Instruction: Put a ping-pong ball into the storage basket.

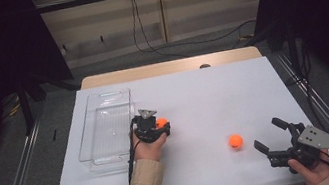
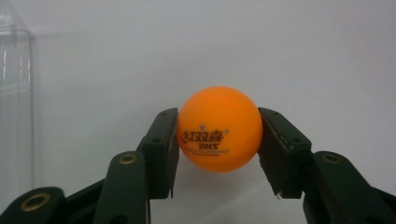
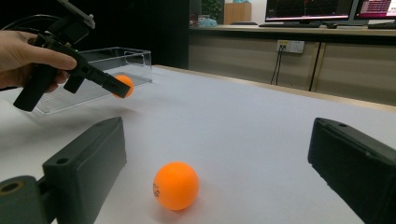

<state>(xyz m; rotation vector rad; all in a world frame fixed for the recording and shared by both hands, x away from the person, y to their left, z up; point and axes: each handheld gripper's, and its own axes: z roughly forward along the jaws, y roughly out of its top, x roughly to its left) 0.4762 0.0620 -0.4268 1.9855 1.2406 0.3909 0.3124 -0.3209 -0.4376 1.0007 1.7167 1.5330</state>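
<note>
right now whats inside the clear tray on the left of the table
Nothing shows inside the clear tray: its ribbed floor looks bare. The left gripper holds one orange ball beside it, above the table. The gripper and hand hide a bit of the tray's near right edge.

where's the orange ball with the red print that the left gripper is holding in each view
High view: the orange table-tennis ball sits left of centre, at the left gripper, beside the clear plastic tray.
Left gripper view: centre, pinched between the two black jaws.
Right gripper view: upper left, lifted off the table.
Shared landmark: the clear tray.
</note>
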